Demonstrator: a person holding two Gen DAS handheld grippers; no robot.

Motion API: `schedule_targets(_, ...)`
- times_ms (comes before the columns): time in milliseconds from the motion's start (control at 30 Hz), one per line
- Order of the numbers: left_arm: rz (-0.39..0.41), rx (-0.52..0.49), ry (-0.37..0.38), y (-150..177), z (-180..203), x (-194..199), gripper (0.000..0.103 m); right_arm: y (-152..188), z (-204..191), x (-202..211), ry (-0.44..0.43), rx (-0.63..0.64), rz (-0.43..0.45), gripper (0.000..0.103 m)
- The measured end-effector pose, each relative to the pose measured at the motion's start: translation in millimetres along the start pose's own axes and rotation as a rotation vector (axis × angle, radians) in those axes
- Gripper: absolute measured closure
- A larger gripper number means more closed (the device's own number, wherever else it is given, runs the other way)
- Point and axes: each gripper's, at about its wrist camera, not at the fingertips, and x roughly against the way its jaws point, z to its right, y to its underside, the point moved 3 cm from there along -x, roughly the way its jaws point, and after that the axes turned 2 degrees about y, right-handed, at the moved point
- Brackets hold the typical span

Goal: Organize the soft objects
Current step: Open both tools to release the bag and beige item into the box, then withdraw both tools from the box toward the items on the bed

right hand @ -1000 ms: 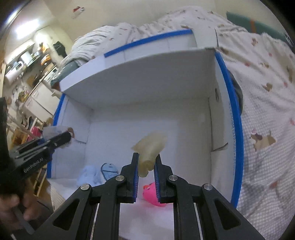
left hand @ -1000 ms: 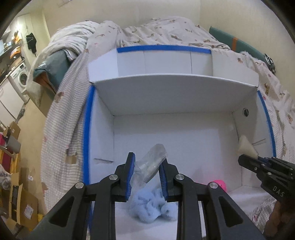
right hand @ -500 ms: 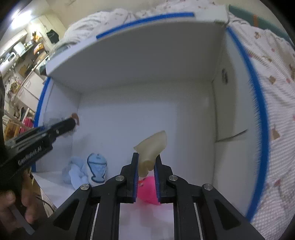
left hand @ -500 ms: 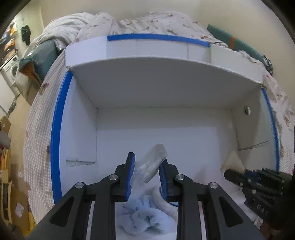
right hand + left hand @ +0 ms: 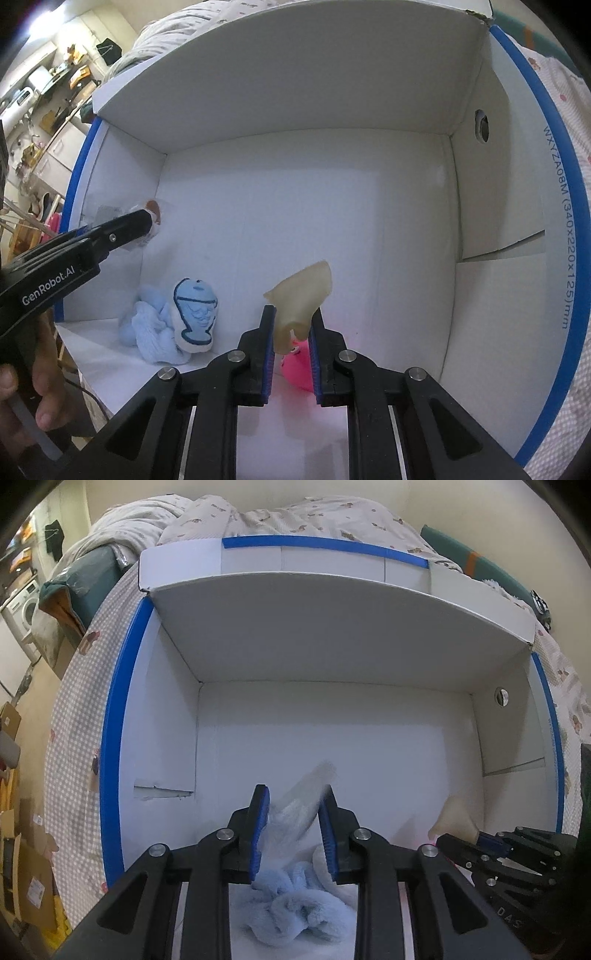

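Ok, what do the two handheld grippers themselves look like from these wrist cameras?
Both look alike: black angular plastic linkage arms with silver round pivot bolts, ending in two fingers lined with blue pads. The left gripper shows "GenRobot.AI" in white lettering on its side in the right wrist view. The right gripper shows pale letters reading roughly "DAS" on its body in the left wrist view. No sleeves are visible.

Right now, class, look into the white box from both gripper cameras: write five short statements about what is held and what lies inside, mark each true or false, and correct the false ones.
1. The right gripper holds a cream soft piece. True.
2. The left gripper is empty. False: it grips a clear plastic-wrapped item.
3. A light blue fluffy cloth lies on the box floor. True.
4. The pink toy sits outside the white box. False: it lies inside.
5. The box rim is edged with red tape. False: blue.
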Motion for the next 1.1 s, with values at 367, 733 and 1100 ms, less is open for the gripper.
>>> schedule_targets(367, 0.020, 0.022, 0.006, -1, -4, 9, 0.035, 3, 11, 12, -0.007, -0.005, 0.030, 0.085)
schedule_targets(733, 0.016, 0.016, -0.019, 0, -1, 9, 0.035, 1, 16, 27, -0.029, -0.058, 0.092, 0.032)
schedule_targets(1100, 0.017, 0.020, -0.012, 1, 0, 20, 0.035, -5, 28, 47, -0.067, -0.130, 0.167, 0.023)
